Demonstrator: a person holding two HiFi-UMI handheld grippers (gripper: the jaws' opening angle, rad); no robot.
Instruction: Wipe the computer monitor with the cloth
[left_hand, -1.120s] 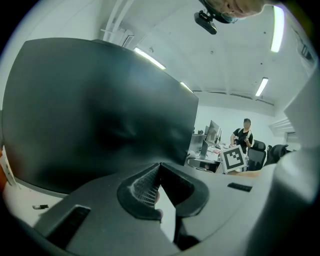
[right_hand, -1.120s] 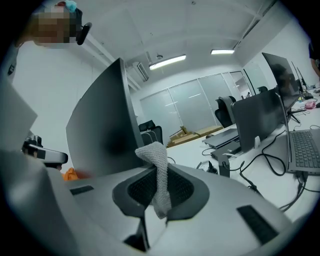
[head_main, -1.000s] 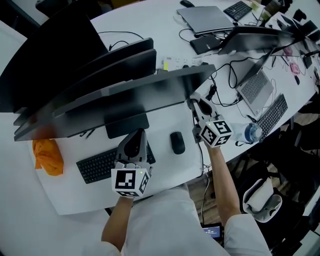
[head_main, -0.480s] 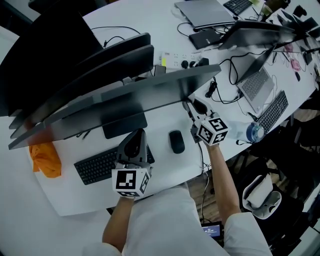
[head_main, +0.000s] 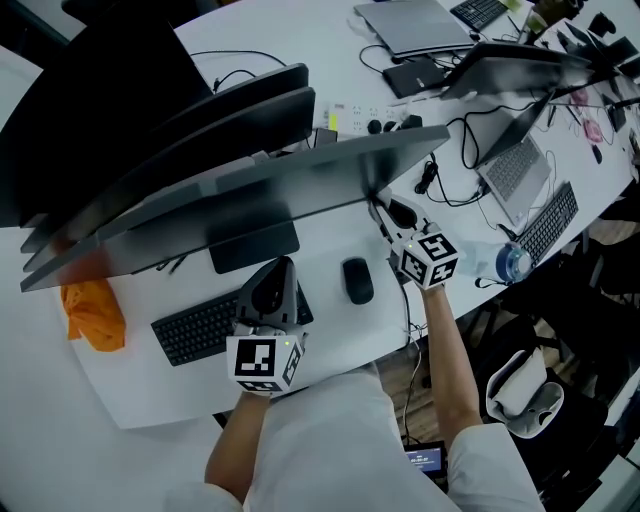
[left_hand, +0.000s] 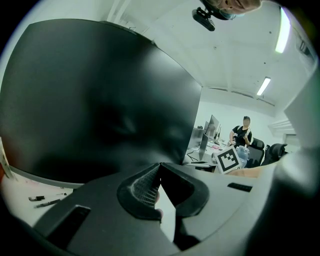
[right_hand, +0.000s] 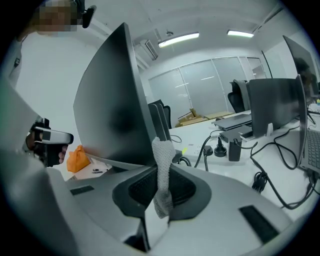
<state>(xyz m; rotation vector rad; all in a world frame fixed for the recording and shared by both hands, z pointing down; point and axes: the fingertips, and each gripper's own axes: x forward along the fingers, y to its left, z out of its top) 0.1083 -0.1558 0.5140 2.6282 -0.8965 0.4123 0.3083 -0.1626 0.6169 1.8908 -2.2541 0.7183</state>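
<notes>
1. My right gripper (right_hand: 157, 167) is clamping a grey-white mesh cloth (right_hand: 163, 150), which is standing up from the closed jaws near the right edge of the large dark flat computer monitor (right_hand: 115, 115).
2. My left gripper (left_hand: 161, 163) is pressing its jaws together on nothing, facing the screen above the black keyboard (head_main: 200, 325).
3. A crumpled orange cloth (head_main: 93, 315) is lying on the white table (head_main: 60, 420), well apart to the left.

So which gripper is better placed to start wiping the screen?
The right gripper: its jaws are shut on the cloth, close beside the monitor edge. The left gripper is shut with nothing in it.
</notes>
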